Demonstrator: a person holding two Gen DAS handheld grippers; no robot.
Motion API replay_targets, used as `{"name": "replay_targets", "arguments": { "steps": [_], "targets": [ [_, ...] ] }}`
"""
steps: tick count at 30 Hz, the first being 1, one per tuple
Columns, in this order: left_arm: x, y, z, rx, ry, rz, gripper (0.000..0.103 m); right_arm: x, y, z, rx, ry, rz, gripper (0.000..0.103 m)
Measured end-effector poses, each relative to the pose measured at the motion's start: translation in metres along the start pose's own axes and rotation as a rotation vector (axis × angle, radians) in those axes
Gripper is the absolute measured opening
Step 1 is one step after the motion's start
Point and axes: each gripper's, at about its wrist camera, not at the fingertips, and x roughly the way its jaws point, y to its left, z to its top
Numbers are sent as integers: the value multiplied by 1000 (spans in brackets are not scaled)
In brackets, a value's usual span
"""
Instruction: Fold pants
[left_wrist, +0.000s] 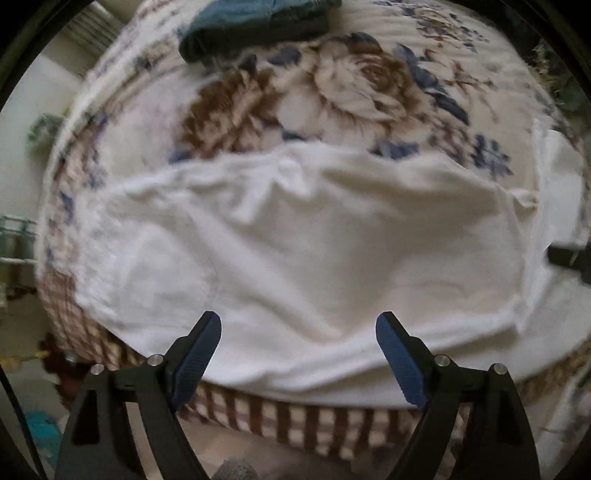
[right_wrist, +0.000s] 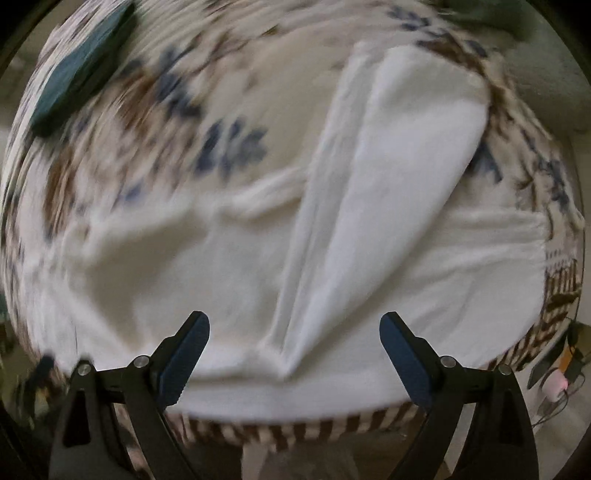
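White pants (left_wrist: 295, 251) lie spread on a floral bedspread (left_wrist: 332, 85) near the bed's front edge. In the right wrist view the pants (right_wrist: 388, 192) show one leg folded up and away over the rest, with a crease running to the near edge. My left gripper (left_wrist: 298, 321) is open and empty, just above the near edge of the pants. My right gripper (right_wrist: 294, 321) is open and empty, above the near hem by the crease. The right gripper's tip shows at the right rim of the left wrist view (left_wrist: 569, 256).
A folded dark teal garment (left_wrist: 255, 29) lies at the far side of the bed, also in the right wrist view (right_wrist: 81, 77). The bed's checked brown skirt (left_wrist: 295, 421) hangs below the front edge. Clutter sits on the floor at left (left_wrist: 40, 428).
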Motion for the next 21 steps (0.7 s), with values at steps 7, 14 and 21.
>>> {"name": "replay_targets", "arguments": {
  "steps": [7,14,21],
  "targets": [
    [0,-11,56,-36,23,0,86,39,-25,62,47,10,-81,38],
    [-1,-26,47,-2,36,-49,86,-5,-184,-51,571,-57,89,11],
    [13,-52,41,24,79,-73,86,15,-266,-103,700,-48,307,14]
  ]
}}
